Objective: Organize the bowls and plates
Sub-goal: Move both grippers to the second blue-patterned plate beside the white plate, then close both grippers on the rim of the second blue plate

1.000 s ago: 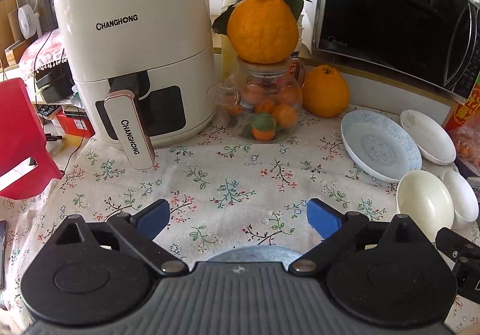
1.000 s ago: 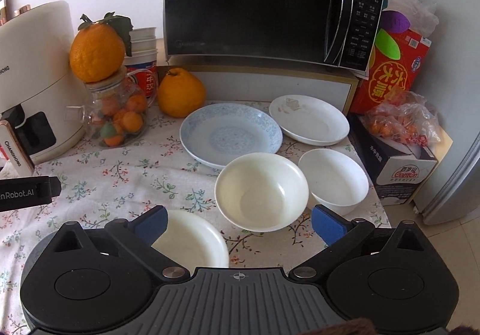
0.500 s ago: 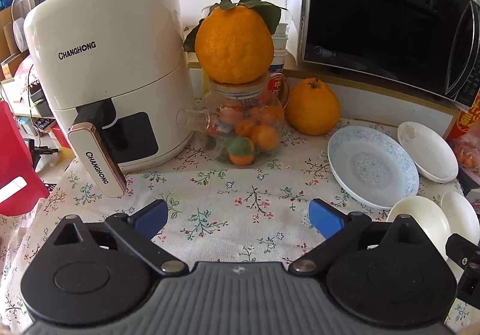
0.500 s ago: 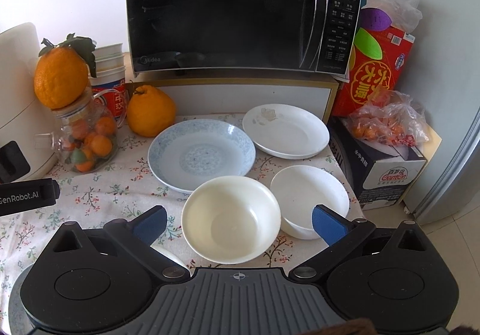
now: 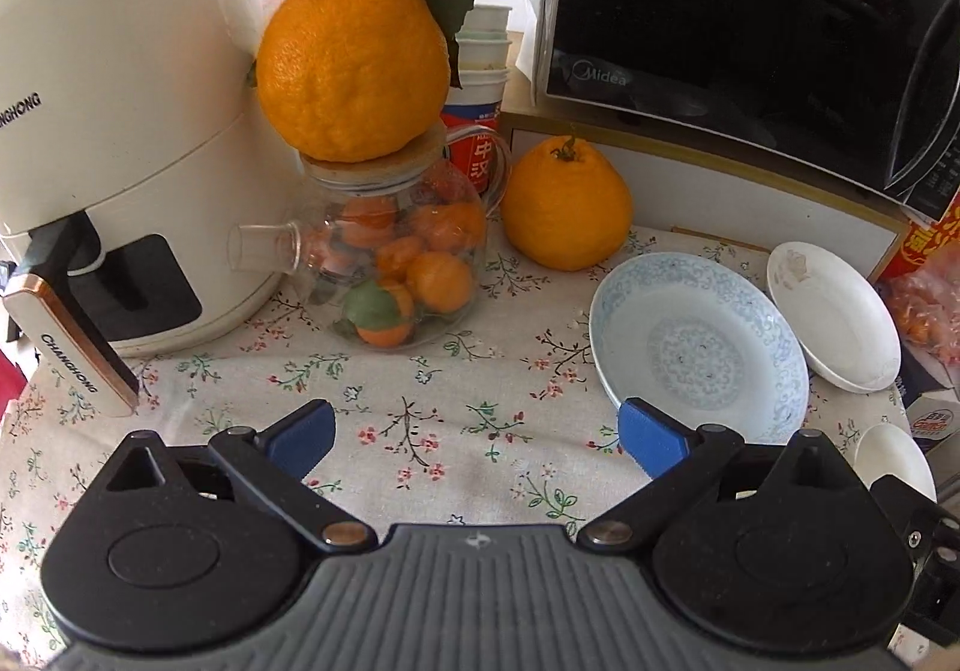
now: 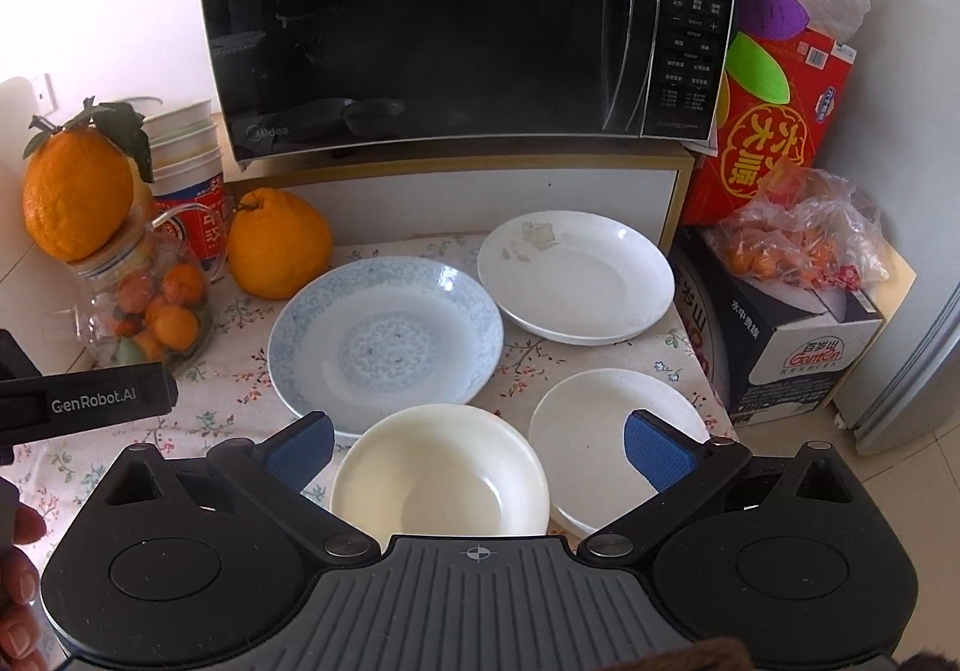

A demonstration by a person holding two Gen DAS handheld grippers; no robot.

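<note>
A blue-patterned plate (image 6: 384, 344) lies mid-table, with a white plate (image 6: 576, 281) behind it to the right. A cream bowl (image 6: 441, 476) and a white bowl (image 6: 606, 431) sit in front of them. My right gripper (image 6: 477, 446) is open and empty, its jaws standing either side of the cream bowl, above it. My left gripper (image 5: 474, 434) is open and empty over bare tablecloth, left of the blue plate (image 5: 696, 347). The white plate (image 5: 834, 317) and a bowl's edge (image 5: 894, 458) show at the right of the left wrist view.
A microwave (image 6: 468, 23) stands on a shelf behind the plates. A glass jar of small oranges (image 5: 396, 257) topped by a big orange, an air fryer (image 5: 120, 131), another orange (image 5: 567, 206), and boxes with bagged fruit (image 6: 792, 275) at the right edge crowd the table.
Both grippers have moved forward and to the right toward the plates. The air fryer has slid left in the left wrist view. The cream bowl now lies between the right jaws.
</note>
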